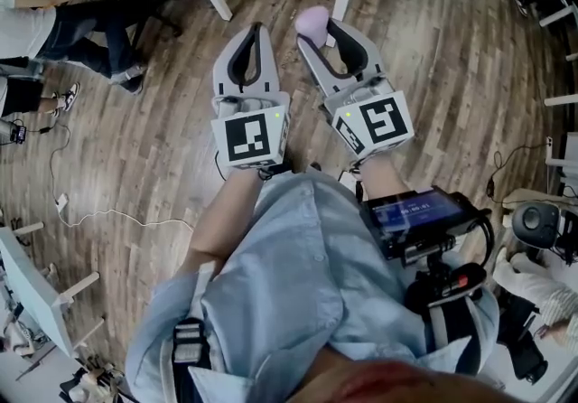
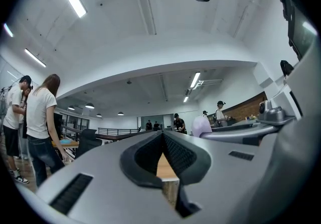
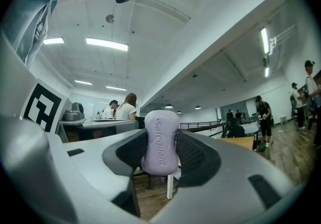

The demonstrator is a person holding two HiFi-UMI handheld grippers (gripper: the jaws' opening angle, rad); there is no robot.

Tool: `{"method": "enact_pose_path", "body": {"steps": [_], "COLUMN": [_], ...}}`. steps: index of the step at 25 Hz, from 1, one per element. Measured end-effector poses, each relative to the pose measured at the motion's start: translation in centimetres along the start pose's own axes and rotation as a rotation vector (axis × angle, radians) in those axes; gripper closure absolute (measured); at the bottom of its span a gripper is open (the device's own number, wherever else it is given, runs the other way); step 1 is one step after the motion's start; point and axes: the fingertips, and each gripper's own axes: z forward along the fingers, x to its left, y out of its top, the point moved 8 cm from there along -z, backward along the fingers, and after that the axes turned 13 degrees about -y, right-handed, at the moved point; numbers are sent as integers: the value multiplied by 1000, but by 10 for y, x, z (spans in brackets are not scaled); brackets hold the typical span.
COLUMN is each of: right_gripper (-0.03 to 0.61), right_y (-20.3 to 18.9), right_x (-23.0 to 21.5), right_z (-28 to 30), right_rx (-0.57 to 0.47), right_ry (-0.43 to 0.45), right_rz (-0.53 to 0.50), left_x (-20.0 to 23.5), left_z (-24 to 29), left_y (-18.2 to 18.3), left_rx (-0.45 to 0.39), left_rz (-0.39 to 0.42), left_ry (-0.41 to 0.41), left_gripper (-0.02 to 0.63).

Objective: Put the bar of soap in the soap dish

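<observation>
Side by side above wooden floor (image 1: 135,148), left tongs (image 1: 256,33) and right tongs (image 1: 318,32) pointed forward. Left pressed together, empty; right clamped lilac oval soap bar (image 3: 160,141).

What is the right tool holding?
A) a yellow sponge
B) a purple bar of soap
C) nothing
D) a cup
B: the right tool has its jaws closed on the purple bar of soap, which stands upright between them.
</observation>
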Motion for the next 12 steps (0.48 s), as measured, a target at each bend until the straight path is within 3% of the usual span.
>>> {"method": "enact_pose_path", "body": {"steps": [12], "right_gripper": [388], "right_y": [-16], "right_x": [-7], "right_z": [92], "right_rx": [9], "right_ry": [-35], "right_rz": [3], "left_x": [74], "left_z": [59], "left_y": [-33], "left_rx": [8], "left_rz": [-15], "left_ry": [-61], "left_gripper": [606]}}
